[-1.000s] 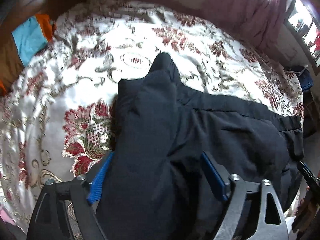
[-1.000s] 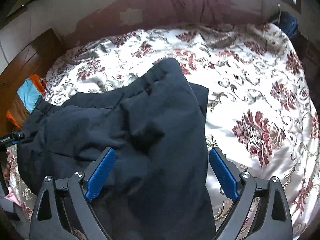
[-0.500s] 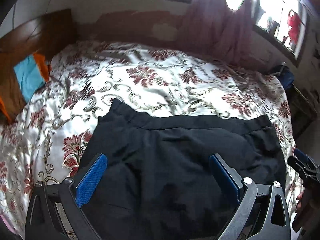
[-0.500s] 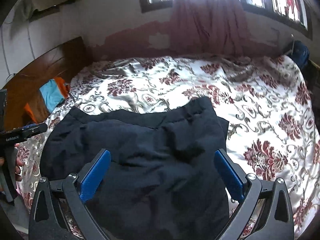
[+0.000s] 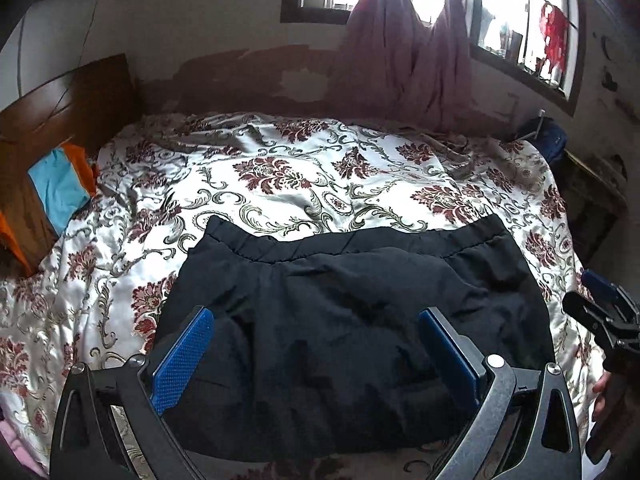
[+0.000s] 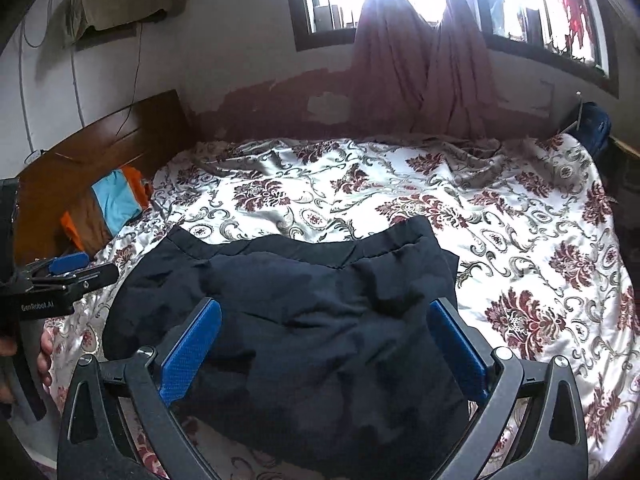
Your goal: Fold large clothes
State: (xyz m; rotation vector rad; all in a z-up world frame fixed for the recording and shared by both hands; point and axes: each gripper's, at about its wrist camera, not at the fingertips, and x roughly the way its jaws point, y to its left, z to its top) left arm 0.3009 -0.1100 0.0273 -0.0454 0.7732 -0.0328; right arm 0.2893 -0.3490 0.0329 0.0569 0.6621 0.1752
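At the left of the left-wrist frame a blue and orange cloth (image 5: pixel 60 192) is seen against the headboard, and the folded black trousers (image 5: pixel 352 320), waistband uppermost, lie on the floral bedspread (image 5: pixel 280 176) in the lower centre. The left gripper (image 5: pixel 316 344) and right gripper (image 6: pixel 326 344) have just been opened wide and drawn back from the fabric, nothing being held. The fold is judged laid down, with a further fold or smoothing likely remaining.

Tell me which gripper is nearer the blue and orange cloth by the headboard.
Left. The left gripper sits at the bed's headboard side, just short of the blue and orange cloth. The right gripper is beyond the far side of the black garment, toward the bed's other end.
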